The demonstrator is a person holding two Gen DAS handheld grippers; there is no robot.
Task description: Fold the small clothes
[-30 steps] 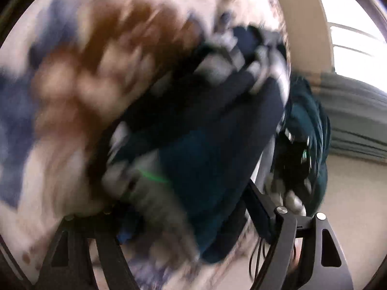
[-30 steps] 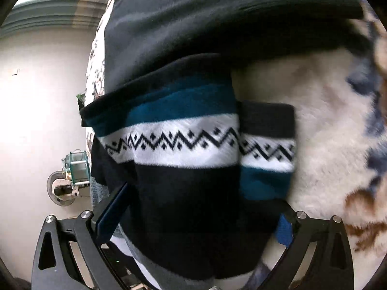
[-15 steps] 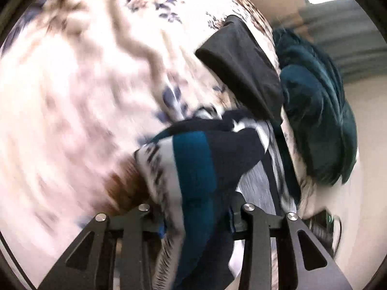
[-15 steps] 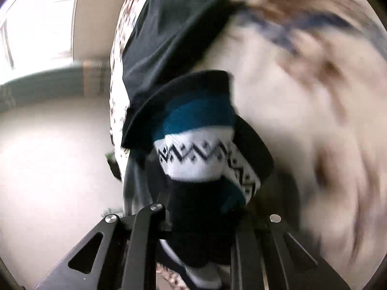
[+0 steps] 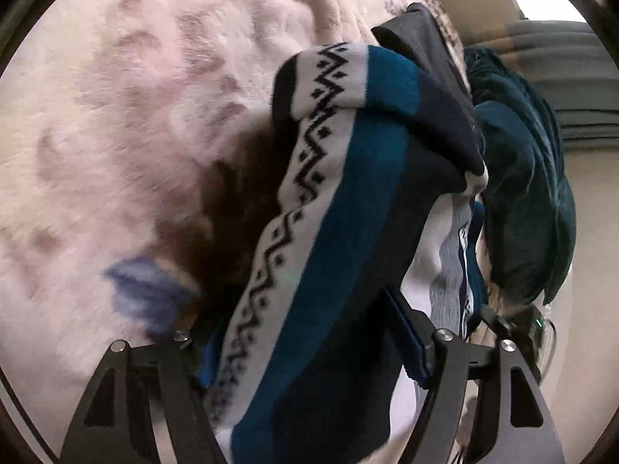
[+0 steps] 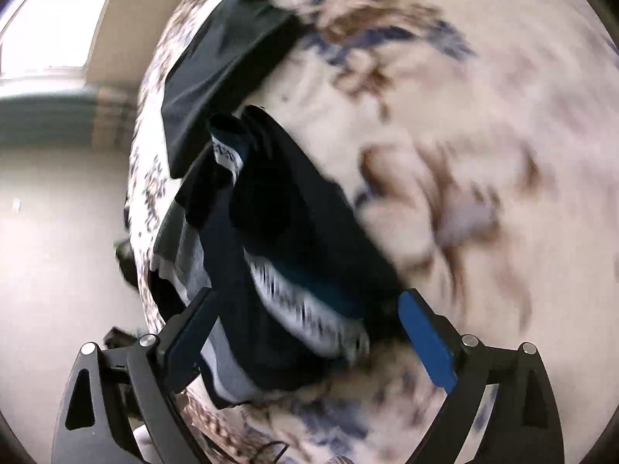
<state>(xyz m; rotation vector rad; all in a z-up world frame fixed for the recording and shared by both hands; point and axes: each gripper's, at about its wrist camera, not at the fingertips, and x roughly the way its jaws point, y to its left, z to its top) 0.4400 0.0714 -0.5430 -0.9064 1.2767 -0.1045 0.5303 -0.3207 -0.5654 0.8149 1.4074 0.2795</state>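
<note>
Knitted patterned garment (image 5: 348, 208) ran lengthwise between left tongs (image 5: 305, 328), jaws parted wide, cloth lying between, not pinched; fleece blanket (image 5: 135, 116) beneath, black cloth (image 5: 421, 42) beyond garment, teal cushion (image 5: 534, 178) right of it.

Right view: right tongs (image 6: 305, 317) likewise spread, straddling garment (image 6: 286, 255); black cloth (image 6: 220, 62) just beyond blocked forward push.

Matt knitted sock (image 5: 340, 201) on fluffy plush blanket (image 5: 127, 89); smooth black cloth (image 6: 220, 65) beyond.
</note>
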